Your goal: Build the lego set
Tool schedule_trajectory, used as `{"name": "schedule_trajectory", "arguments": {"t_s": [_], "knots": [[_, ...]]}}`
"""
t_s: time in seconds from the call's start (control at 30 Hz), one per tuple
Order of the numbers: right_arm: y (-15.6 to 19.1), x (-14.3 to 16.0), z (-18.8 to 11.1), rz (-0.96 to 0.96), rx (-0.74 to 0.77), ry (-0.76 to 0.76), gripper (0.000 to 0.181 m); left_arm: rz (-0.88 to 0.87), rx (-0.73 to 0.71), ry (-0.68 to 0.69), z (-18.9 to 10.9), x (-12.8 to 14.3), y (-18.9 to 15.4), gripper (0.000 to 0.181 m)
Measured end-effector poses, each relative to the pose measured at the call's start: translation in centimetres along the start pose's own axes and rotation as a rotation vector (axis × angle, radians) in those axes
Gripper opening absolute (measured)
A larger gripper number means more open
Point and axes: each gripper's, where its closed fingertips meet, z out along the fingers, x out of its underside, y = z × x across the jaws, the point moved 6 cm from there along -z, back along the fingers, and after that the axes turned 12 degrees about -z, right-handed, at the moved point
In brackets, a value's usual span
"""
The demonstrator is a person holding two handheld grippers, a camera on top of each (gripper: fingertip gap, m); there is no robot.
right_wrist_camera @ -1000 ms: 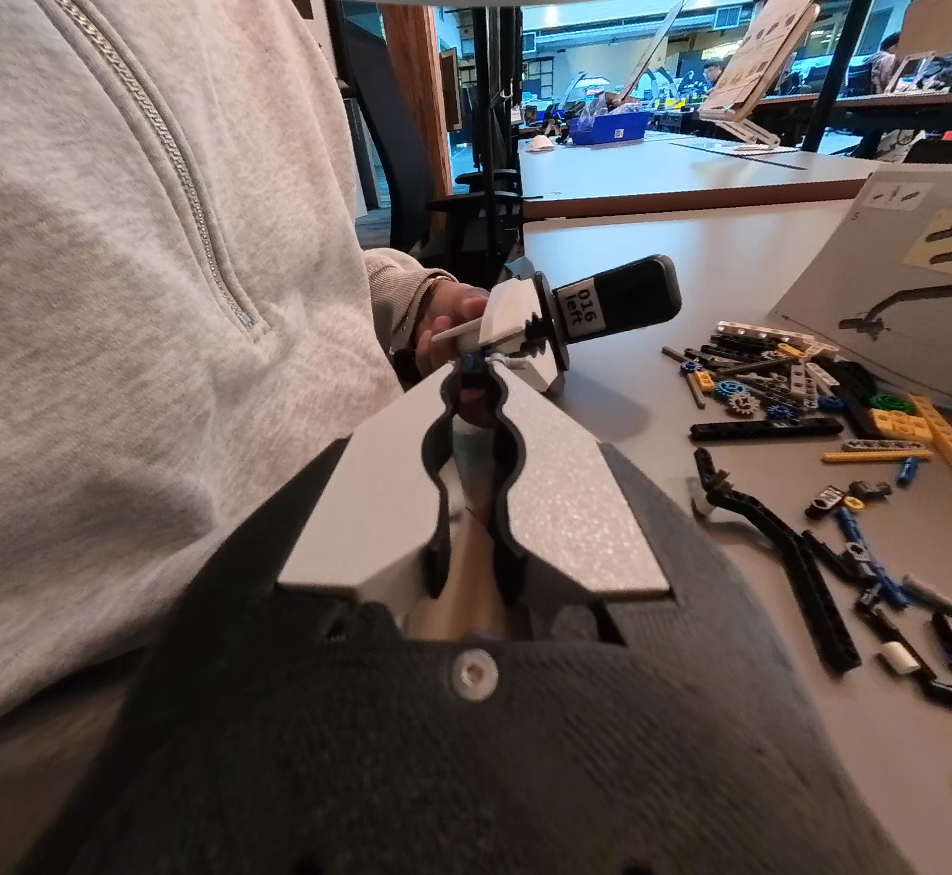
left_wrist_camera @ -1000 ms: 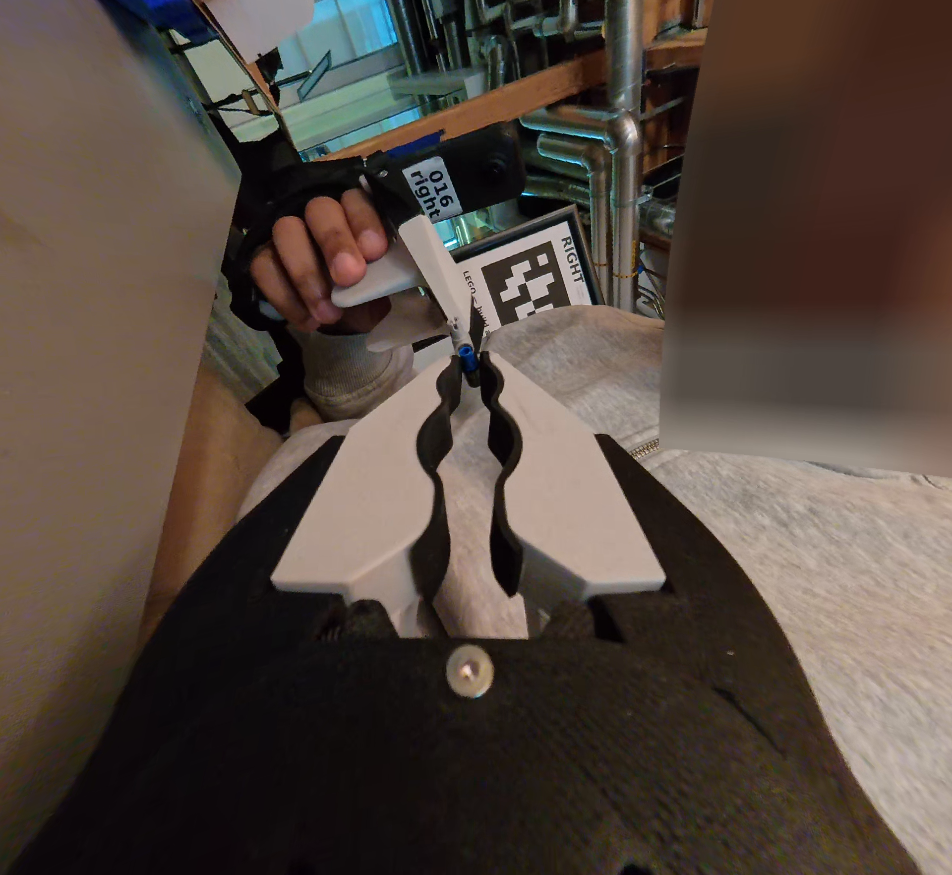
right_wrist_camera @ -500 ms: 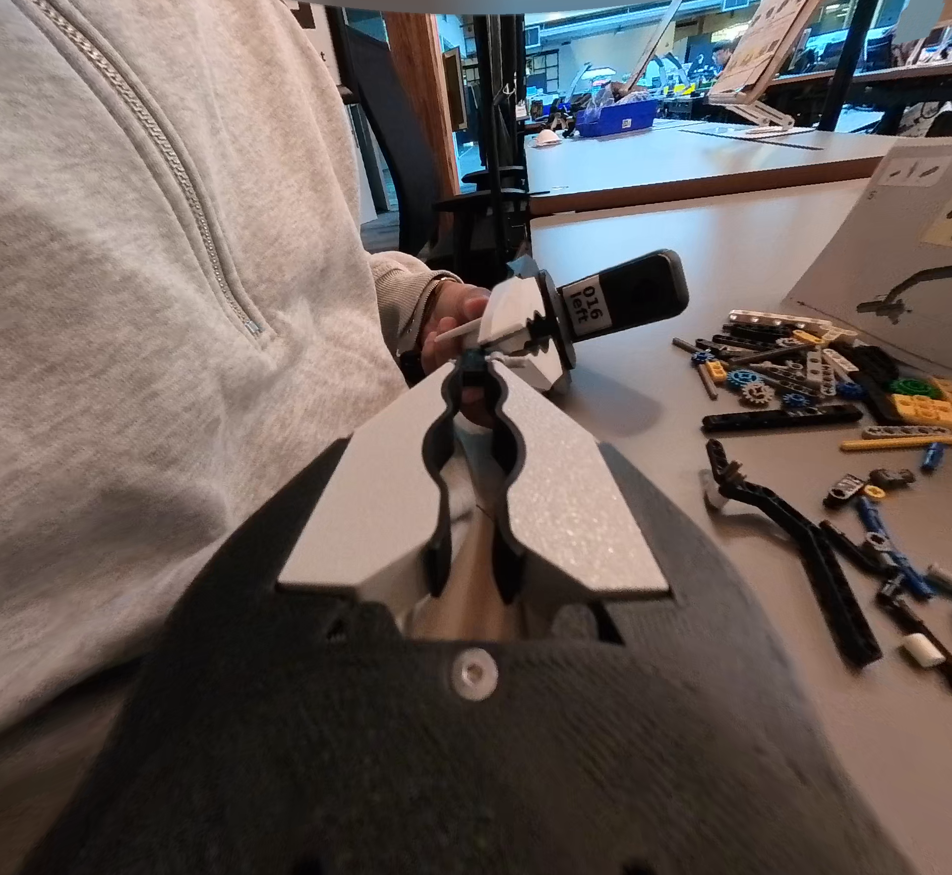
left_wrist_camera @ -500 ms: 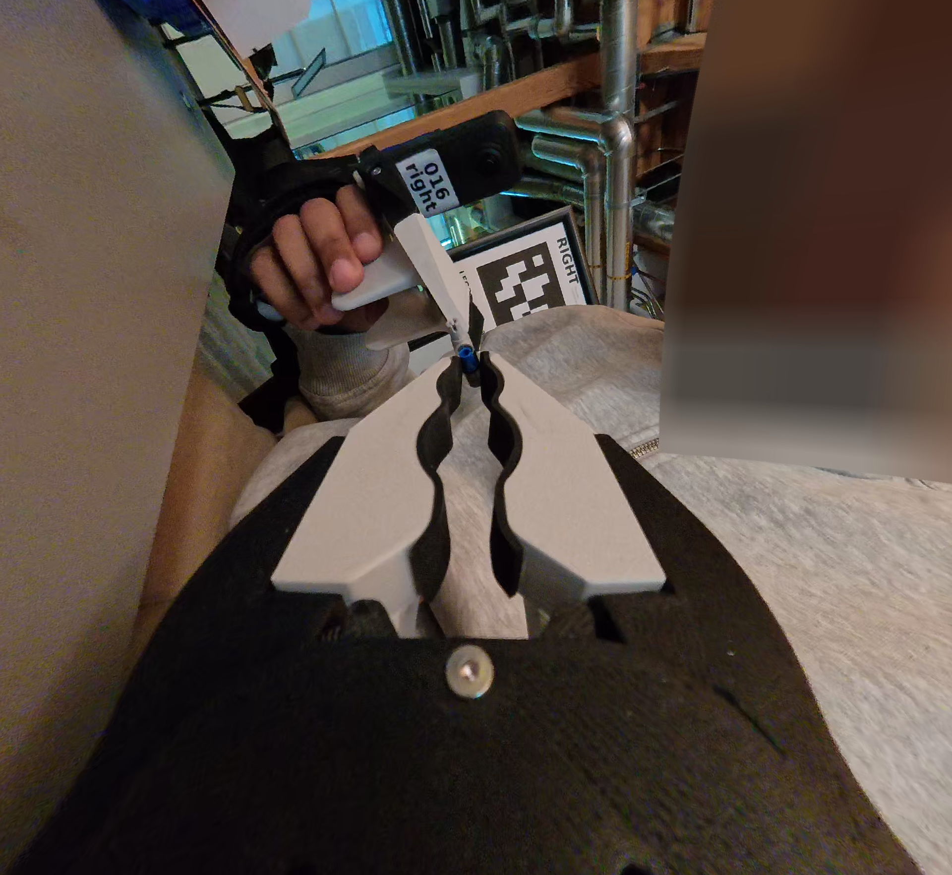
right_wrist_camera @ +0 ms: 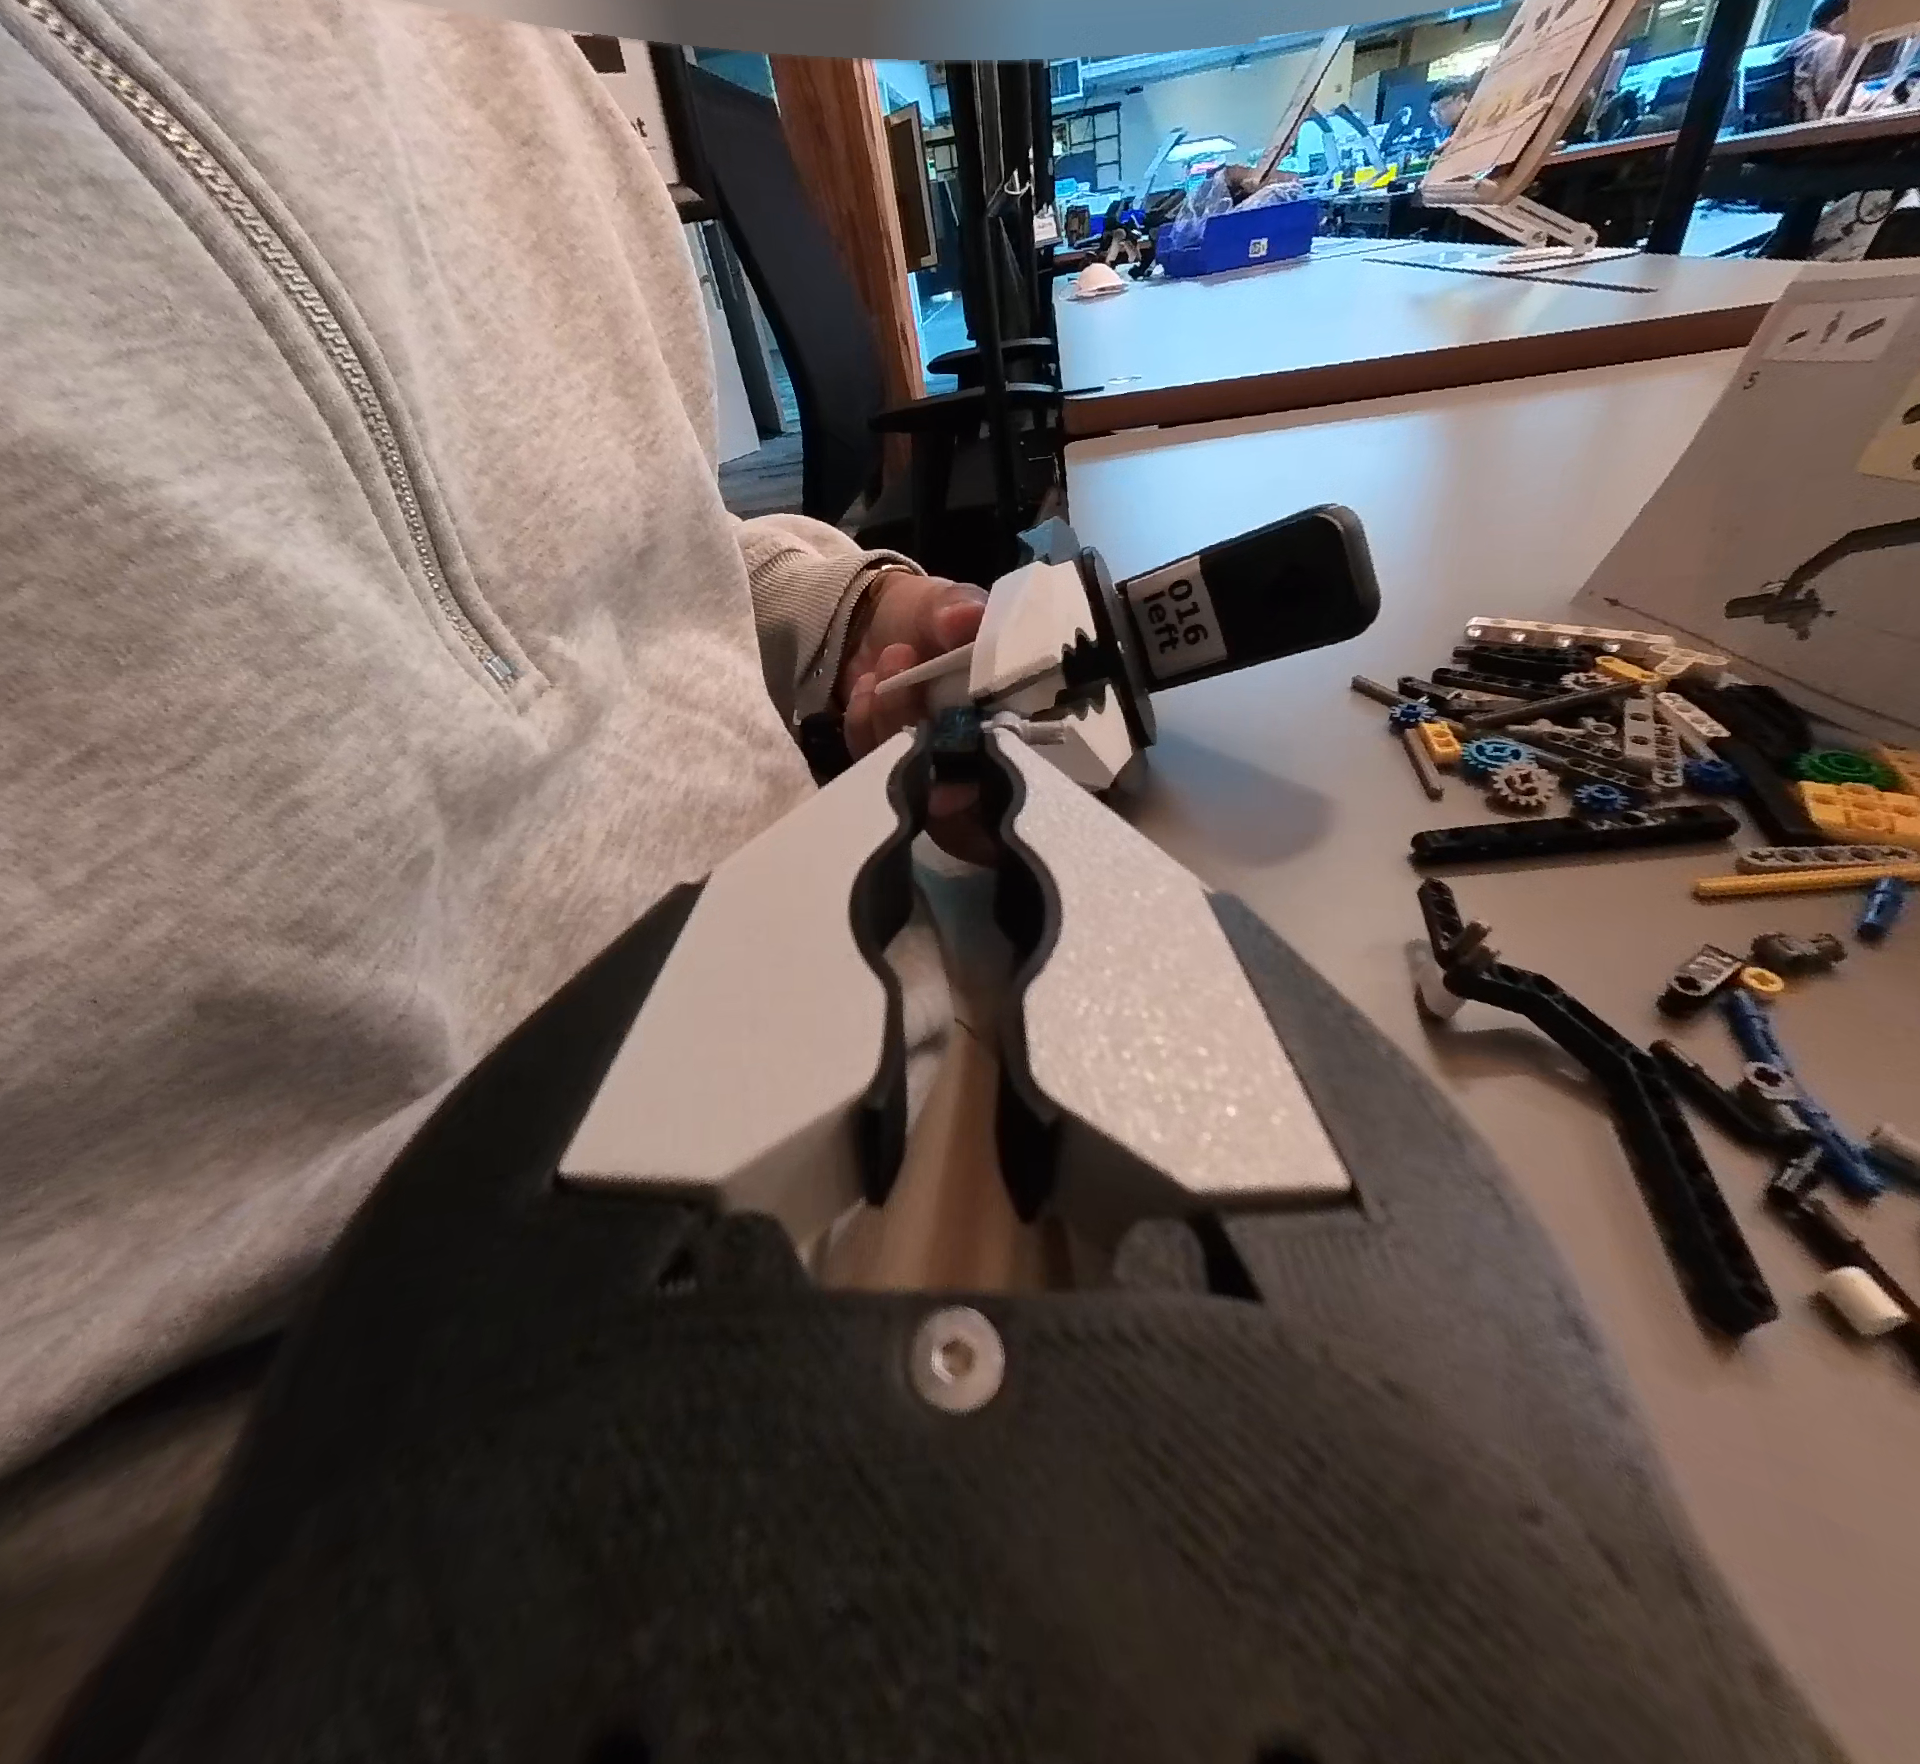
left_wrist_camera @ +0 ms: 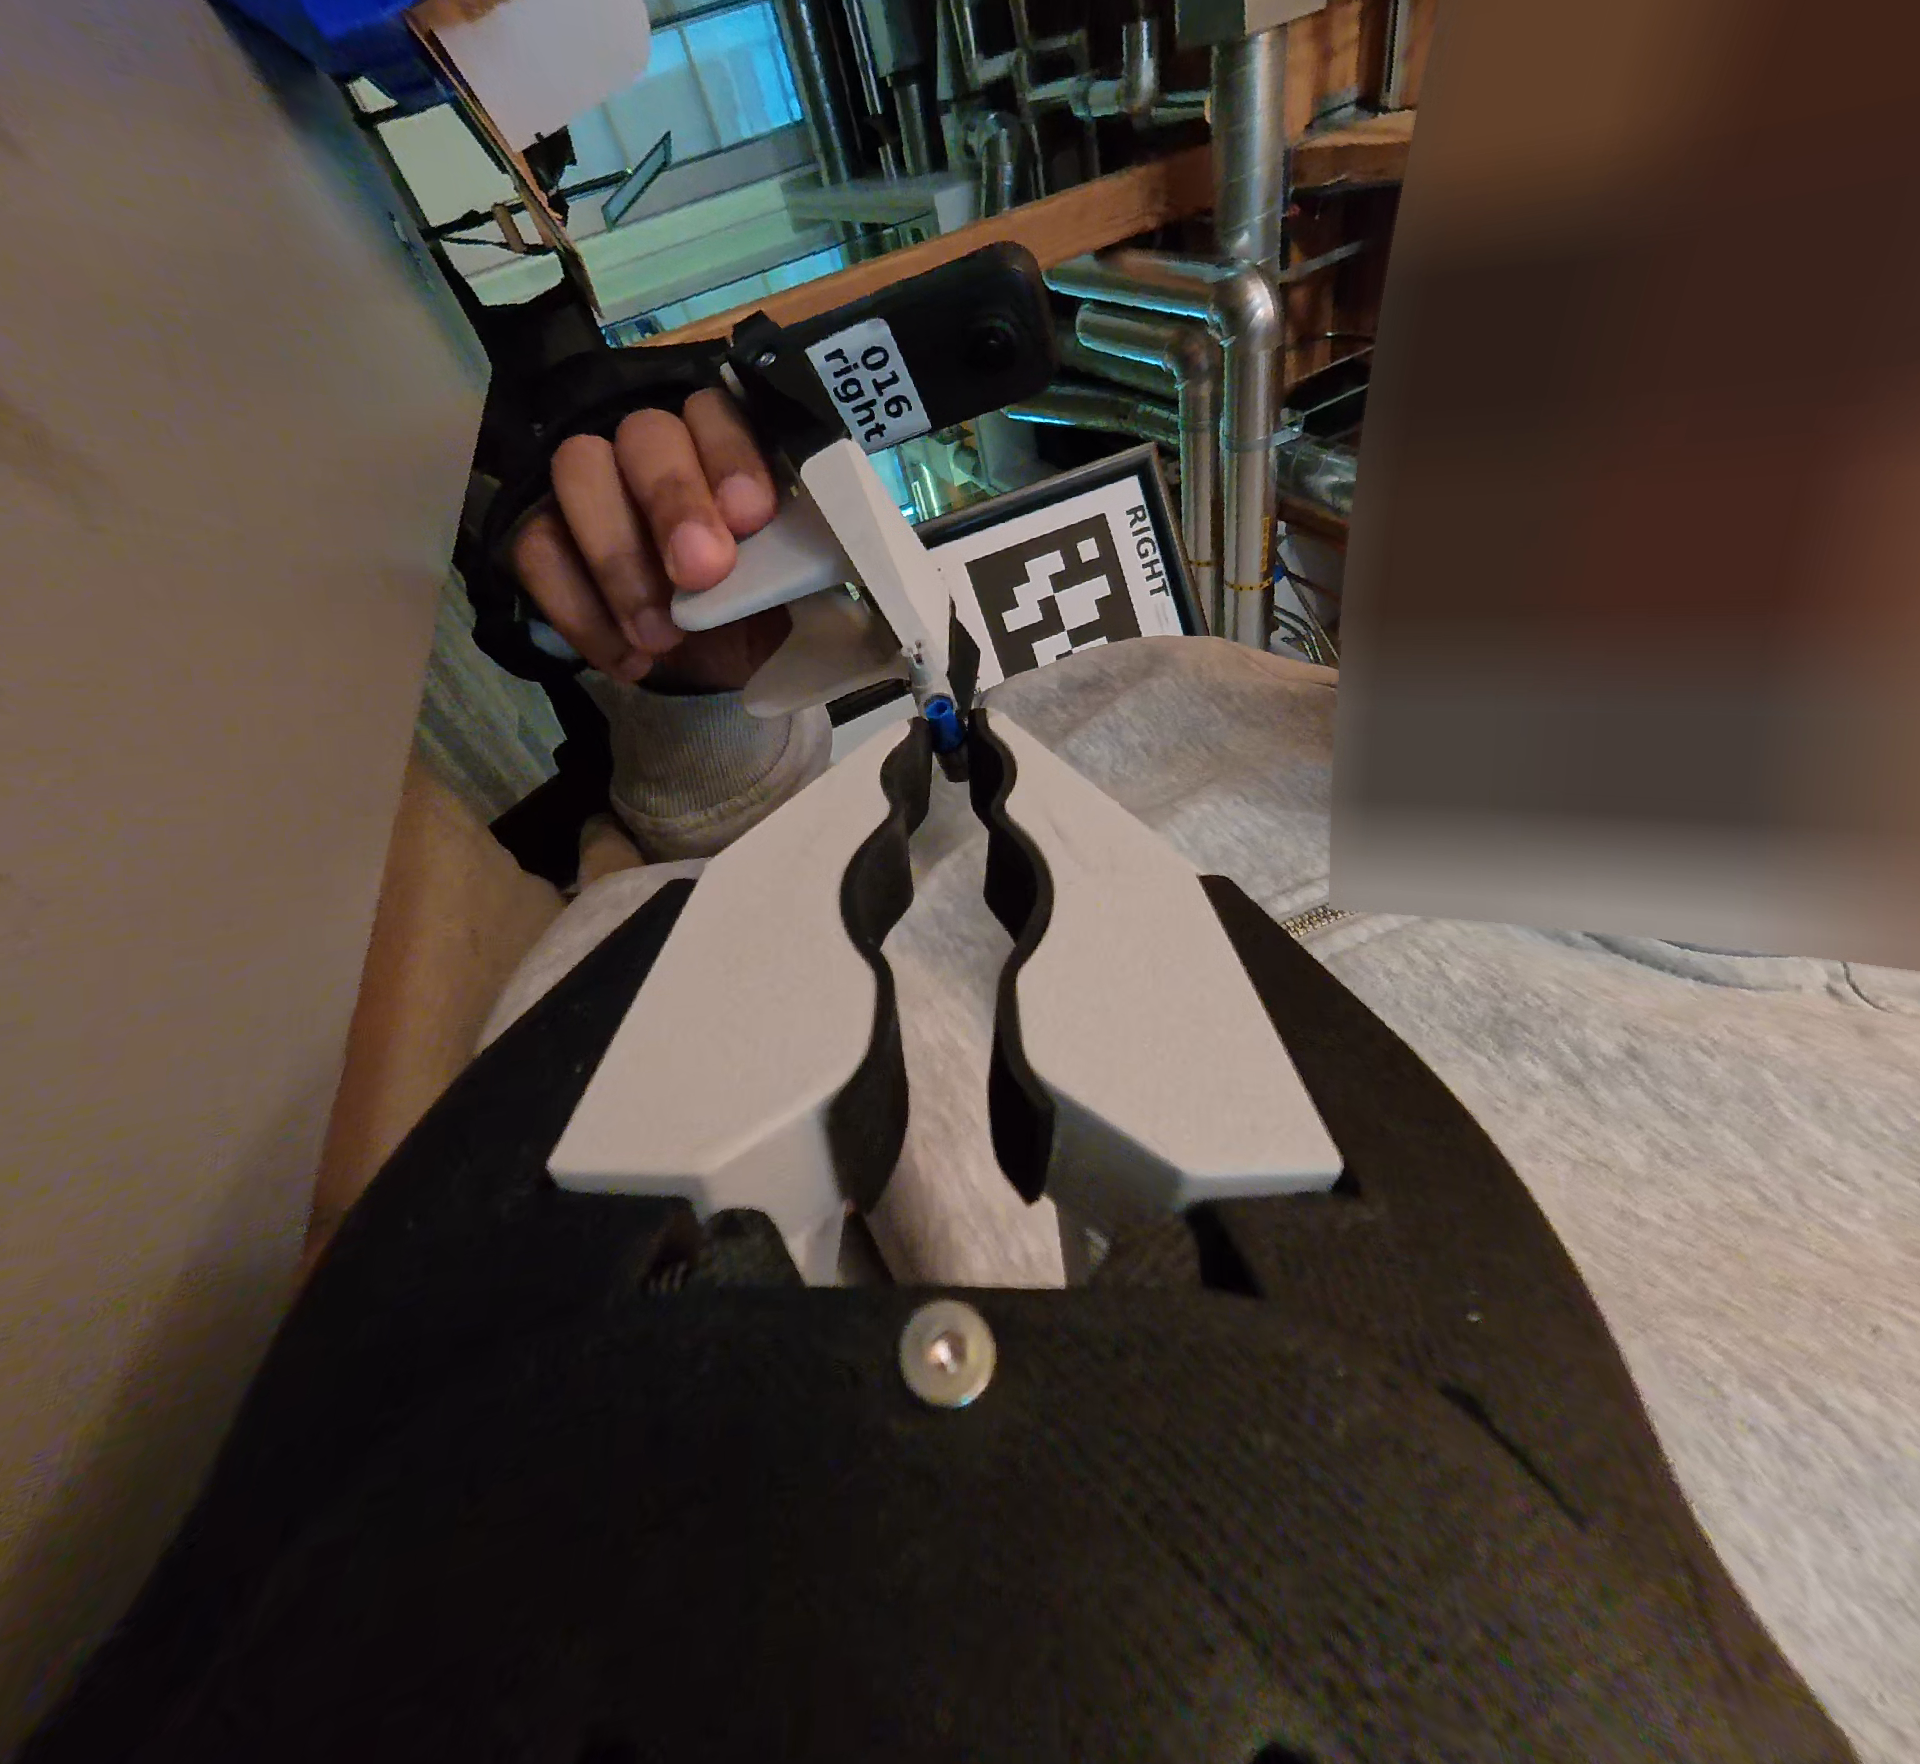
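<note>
Both grippers are held up in front of a grey zipped sweatshirt [right_wrist_camera: 312, 571], tip to tip, above the near edge of the table [right_wrist_camera: 1351, 488].

In the left wrist view, the left gripper [left_wrist_camera: 943, 746] is seen nearly closed, and a small blue pin [left_wrist_camera: 941, 713] is pinched between its tips. The right gripper [left_wrist_camera: 940, 665] is met there from the far side; a thin black piece and a small pale piece are seen at its tips, just above the blue pin, but their exact form cannot be told. The right gripper's handle is wrapped by a hand [left_wrist_camera: 644, 561].

In the right wrist view, the right gripper [right_wrist_camera: 954, 756] is seen narrowed at the tips onto a small dark piece [right_wrist_camera: 952, 746], with a bluish speck on it. Whether this piece is touched by the blue pin cannot be told. Just beyond it the left gripper [right_wrist_camera: 1023, 727] is seen, with a hand [right_wrist_camera: 914, 644] behind it.

The remaining lego parts [right_wrist_camera: 1621, 748] are spread on the table at the right: black beams, gears, yellow and blue pieces. A long bent black beam [right_wrist_camera: 1600, 1080] is laid nearer. An instruction sheet [right_wrist_camera: 1787, 488] is propped at the far right.
</note>
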Motion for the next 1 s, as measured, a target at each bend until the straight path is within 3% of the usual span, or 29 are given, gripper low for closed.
{"name": "schedule_trajectory", "arguments": {"t_s": [0.23, 0.33, 0.43, 0.73, 1.0], "knots": [[-0.3, 0.1, -0.1, 0.09, 0.007, 0.018, 0.006, 0.051, -0.02, -0.023, -0.1, -0.2, 0.1, 0.008], [-0.9, 0.3, -0.5, 0.189, 0.031, -0.011, 0.005, 0.153, -0.085, -0.077, -0.5, -0.9, -0.1, 0.036], [-1.5, 0.2, -0.9, 0.316, 0.027, -0.075, 0.005, 0.238, -0.086, -0.085, -0.4, -0.9, -0.9, 0.042], [-2.0, 0.7, -0.6, 0.521, -0.022, -0.151, 0.005, 0.536, -0.344, -0.103, 0.3, -0.8, -0.6, 0.045], [-2.0, 1.1, 0.0, 0.597, -0.056, -0.161, 0.005, 0.585, -0.319, -0.114, 0.5, -0.5, -1.2, 0.028]]}}
